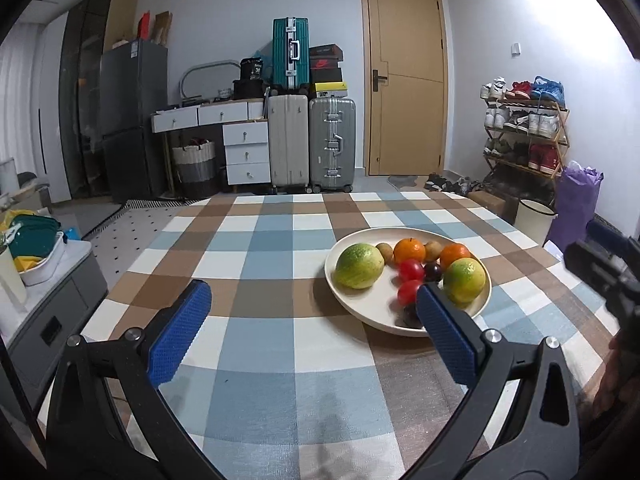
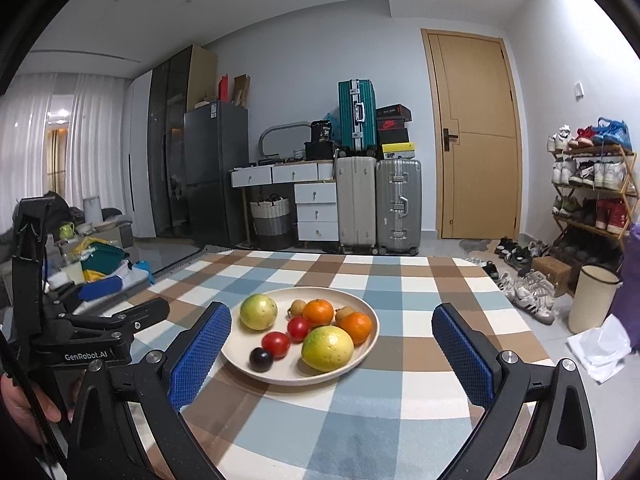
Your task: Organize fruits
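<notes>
A cream plate [image 1: 360, 308] [image 2: 362, 308] sits on the checked tablecloth. It holds two green-yellow fruits [image 1: 359, 265] [image 2: 328, 348], two oranges [image 1: 409, 251] [image 2: 318, 312], two red tomatoes [image 1: 412, 269] [image 2: 276, 344], a dark plum [image 2: 261, 359] and small brown fruits [image 1: 384, 249]. My left gripper [image 1: 314, 300] is open and empty, its right finger in front of the plate's near side. My right gripper [image 2: 332, 324] is open and empty, the plate between and beyond its fingers. The left gripper's body [image 2: 100, 336] shows in the right wrist view.
The checked table [image 1: 272, 264] [image 2: 400, 400] stretches left of the plate. Beyond stand suitcases [image 1: 312, 140], white drawers [image 1: 244, 152], a door [image 1: 404, 80] and a shoe rack [image 1: 524, 128]. A cream bin [image 2: 592, 300] stands on the floor at the right.
</notes>
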The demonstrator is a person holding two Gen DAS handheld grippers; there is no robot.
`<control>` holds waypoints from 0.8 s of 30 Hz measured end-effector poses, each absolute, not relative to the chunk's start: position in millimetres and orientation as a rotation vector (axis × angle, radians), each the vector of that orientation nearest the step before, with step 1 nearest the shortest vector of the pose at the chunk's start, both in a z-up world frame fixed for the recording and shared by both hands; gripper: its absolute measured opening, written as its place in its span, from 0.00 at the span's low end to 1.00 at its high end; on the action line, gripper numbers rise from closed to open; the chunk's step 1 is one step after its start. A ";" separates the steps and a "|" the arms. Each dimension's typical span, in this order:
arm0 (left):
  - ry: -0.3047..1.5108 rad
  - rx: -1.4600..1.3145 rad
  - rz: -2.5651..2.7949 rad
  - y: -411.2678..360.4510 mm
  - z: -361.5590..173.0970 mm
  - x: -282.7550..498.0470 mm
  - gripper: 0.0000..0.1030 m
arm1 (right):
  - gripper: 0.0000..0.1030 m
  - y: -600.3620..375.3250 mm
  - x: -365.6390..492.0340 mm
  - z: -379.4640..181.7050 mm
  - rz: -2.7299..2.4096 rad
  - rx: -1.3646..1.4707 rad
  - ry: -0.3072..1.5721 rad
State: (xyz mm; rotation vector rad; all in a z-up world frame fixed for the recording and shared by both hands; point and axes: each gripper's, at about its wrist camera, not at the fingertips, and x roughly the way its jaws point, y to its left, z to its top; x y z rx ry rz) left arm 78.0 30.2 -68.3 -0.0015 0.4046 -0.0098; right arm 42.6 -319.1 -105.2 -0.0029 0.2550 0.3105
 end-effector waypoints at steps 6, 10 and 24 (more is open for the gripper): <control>0.424 -0.007 -0.014 32.0 -70.9 83.5 0.99 | 0.99 -320.3 50.3 -108.1 0.280 0.002 0.314; 0.426 -0.015 -0.007 33.2 -71.4 84.2 0.99 | 1.00 -314.7 49.0 -107.4 0.268 -0.025 0.309; 0.400 -0.023 -0.002 35.6 -68.1 78.1 0.99 | 1.00 -311.1 46.8 -107.9 0.256 -0.021 0.312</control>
